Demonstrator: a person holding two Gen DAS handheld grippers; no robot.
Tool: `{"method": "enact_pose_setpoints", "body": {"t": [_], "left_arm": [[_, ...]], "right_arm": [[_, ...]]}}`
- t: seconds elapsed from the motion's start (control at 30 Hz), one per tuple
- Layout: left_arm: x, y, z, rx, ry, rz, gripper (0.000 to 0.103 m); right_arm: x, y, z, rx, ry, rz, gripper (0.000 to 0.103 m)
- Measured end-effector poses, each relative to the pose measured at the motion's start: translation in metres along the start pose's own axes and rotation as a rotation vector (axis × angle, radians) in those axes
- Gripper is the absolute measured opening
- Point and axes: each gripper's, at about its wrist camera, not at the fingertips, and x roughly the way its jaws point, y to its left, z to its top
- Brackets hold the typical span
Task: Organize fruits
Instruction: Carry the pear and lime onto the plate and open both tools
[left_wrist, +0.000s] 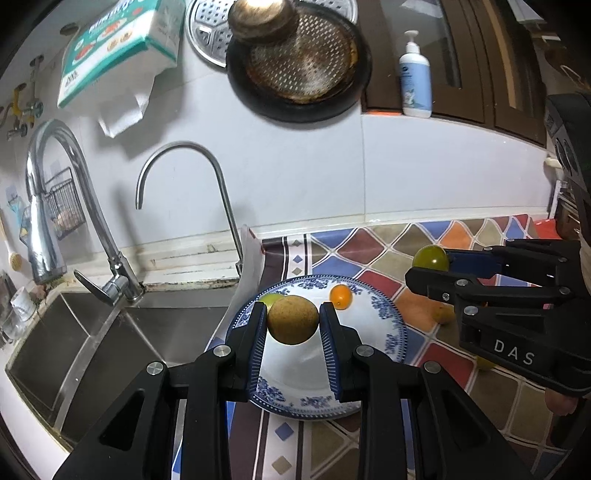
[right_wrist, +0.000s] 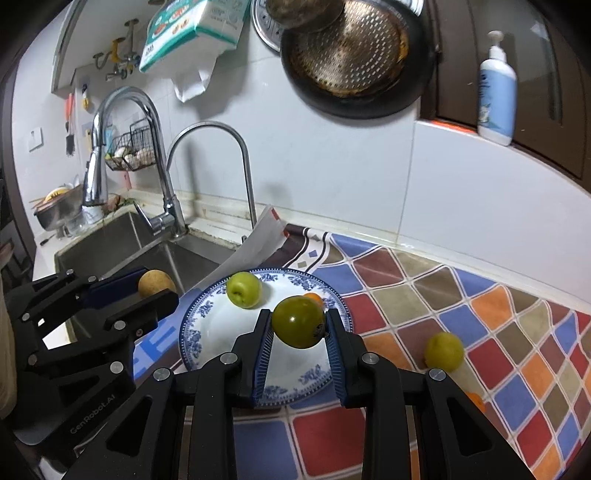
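Two claws above the blue-patterned plate (right_wrist: 192, 332) near the desk's sink-side edge, left claw (left_wrist: 293, 325) pinching a brown fruit (left_wrist: 292, 319), right claw (right_wrist: 298, 323) pinching a green fruit (right_wrist: 297, 321), yellow-green fruit (right_wrist: 243, 289) and small orange fruit (left_wrist: 340, 295) on the plate.

We see our right gripper (right_wrist: 298, 326) low in the middle, its two blue pads pressed on a dark green fruit (right_wrist: 297, 321) held above the blue-patterned plate (right_wrist: 195, 332). On the plate lie a lighter green fruit (right_wrist: 243, 289) and a small orange fruit (right_wrist: 314, 297), half hidden behind the held one. At the left, our left gripper (right_wrist: 157, 290) clamps a brownish-yellow fruit (right_wrist: 155, 282) near the plate's edge, in front of the steel sink (right_wrist: 122, 236). One yellow-green fruit (right_wrist: 443, 351) rests on the coloured diamond-pattern cloth (right_wrist: 480, 295), right of the plate. A dark pan (right_wrist: 354, 55) hangs on the white wall above.
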Motion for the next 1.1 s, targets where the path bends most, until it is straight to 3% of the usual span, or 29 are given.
{"method": "enact_pose_setpoints", "body": {"t": [0.63, 0.9, 1.03, 1.1], "left_arm": [[0.091, 0.019, -0.015, -0.013, 0.166, -0.011, 0.029], [0.113, 0.021, -0.023, -0.036, 0.235, -0.058, 0.029], [0.113, 0.020, -0.023, -0.028, 0.230, -0.051, 0.030], [0.112, 0.021, -0.022, -0.032, 0.229, -0.048, 0.037]], "right_arm": [[0.105, -0.006, -0.003, 0.040, 0.184, 0.006, 0.029], [0.121, -0.006, -0.009, 0.045, 0.228, 0.012, 0.029], [0.124, -0.005, -0.010, 0.043, 0.233, 0.011, 0.029], [0.125, -0.005, -0.011, 0.042, 0.237, 0.014, 0.030]]}}
